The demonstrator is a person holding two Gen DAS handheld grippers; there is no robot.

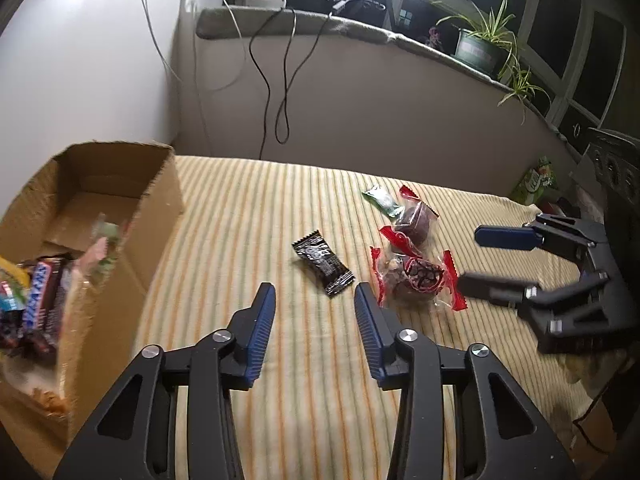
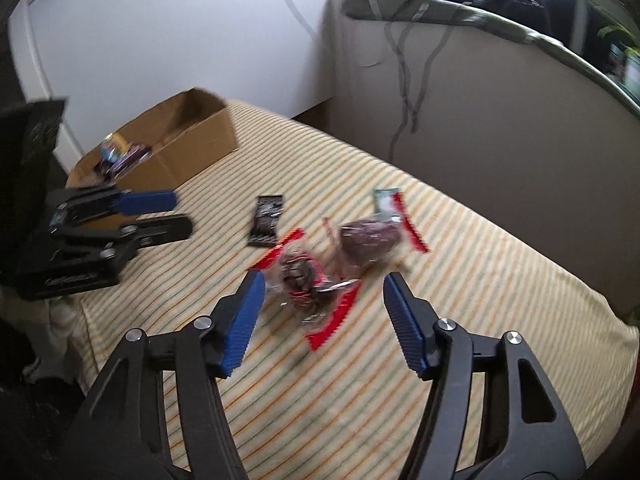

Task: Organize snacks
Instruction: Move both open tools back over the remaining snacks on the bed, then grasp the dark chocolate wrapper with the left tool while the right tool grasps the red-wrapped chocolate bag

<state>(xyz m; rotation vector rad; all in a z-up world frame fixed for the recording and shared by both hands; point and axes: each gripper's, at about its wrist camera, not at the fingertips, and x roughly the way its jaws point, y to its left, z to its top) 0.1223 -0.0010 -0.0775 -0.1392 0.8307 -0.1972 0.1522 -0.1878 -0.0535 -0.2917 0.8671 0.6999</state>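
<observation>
Fingers of the left gripper (image 1: 315, 292) are spread and empty over the striped cloth (image 1: 280, 216); the right gripper (image 2: 324, 282) (also parted) is poised above a red-edged snack pack (image 2: 308, 280). More snacks are held in the cardboard box (image 1: 156, 208).

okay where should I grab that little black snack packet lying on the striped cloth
Pinch the black packet across its narrow middle, coming straight down from above. It lies flat, apart from the other snacks, with crimped ends too thin to hold. The open left tool is nearest.
</observation>
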